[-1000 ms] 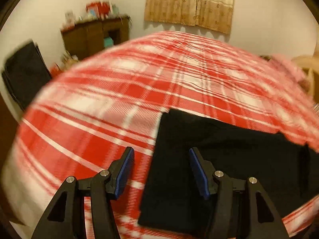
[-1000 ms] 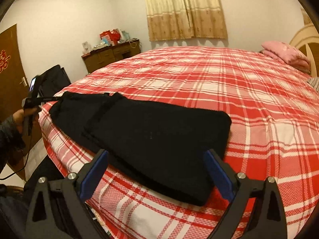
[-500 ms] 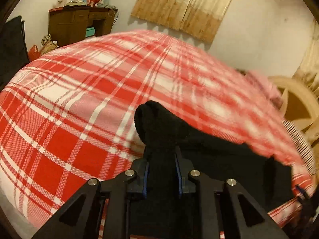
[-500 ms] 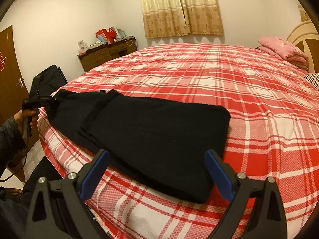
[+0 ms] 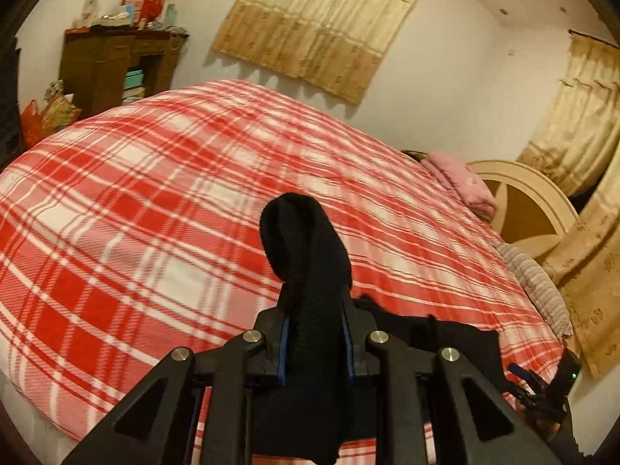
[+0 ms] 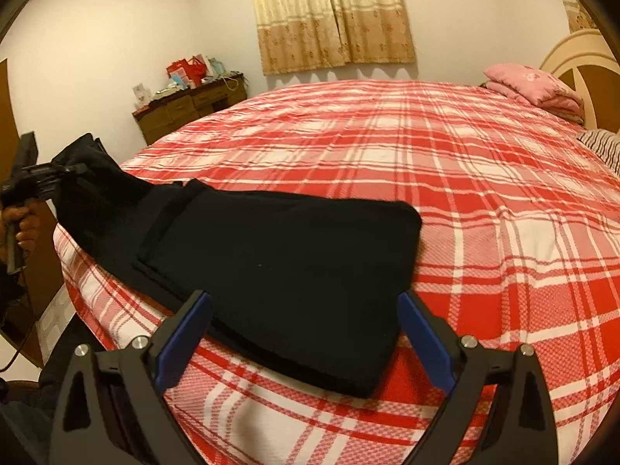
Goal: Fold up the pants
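Note:
Black pants [image 6: 279, 259] lie folded lengthwise along the near edge of the red plaid bed [image 6: 465, 178]. My left gripper [image 5: 314, 343] is shut on one end of the pants [image 5: 302, 240] and holds it lifted off the bed; a bunch of cloth sticks up past the jaws. It also shows at the far left of the right wrist view [image 6: 79, 170], raised with the cloth. My right gripper [image 6: 304, 333] is open and empty, hovering just in front of the other end of the pants near the bed edge.
A pink folded blanket [image 6: 534, 87] and a striped pillow [image 6: 604, 147] lie at the headboard [image 6: 581, 58]. A brown dresser [image 6: 190, 108] with clutter stands by the far wall. Curtains [image 6: 333, 15] hang behind the bed.
My left gripper closed on the pants end and has lifted it off the bed, tilting as it rose. My right gripper has stayed open and nearly still.

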A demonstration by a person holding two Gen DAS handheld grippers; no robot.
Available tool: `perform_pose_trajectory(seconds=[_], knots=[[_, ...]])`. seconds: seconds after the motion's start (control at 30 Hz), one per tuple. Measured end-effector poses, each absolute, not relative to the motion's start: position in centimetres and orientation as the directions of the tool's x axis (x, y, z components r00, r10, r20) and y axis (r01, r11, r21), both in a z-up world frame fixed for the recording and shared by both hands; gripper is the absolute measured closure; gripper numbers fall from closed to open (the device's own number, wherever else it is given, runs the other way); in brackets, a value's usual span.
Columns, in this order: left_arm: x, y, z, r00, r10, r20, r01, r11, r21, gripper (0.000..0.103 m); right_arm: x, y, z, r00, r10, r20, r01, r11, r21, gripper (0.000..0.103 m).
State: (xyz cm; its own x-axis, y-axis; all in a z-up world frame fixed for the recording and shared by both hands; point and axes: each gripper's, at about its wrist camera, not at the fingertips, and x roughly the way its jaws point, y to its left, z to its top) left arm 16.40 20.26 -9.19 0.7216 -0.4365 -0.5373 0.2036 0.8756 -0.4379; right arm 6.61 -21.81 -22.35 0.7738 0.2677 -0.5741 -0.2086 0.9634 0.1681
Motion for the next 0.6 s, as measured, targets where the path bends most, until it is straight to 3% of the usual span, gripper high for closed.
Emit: perform_pose_trajectory(seconds=[0.3,0.6], knots=[[14.9,15.0,-6.3,0.690,-0.543,-0.478,0.329,0.824,-0.461,0.082,6.5,-22.2,-22.1,0.783,0.257,-0.567,-0.191,0.966,0.174,0.005],[14.5,9.8,-5.2,0.653,-0.586,-0.480,0.406,0.806,-0.431,0.082,6.4,-22.7,-21.9,0.795,0.220,-0.564,-0.155,0.975,0.162,0.005]])
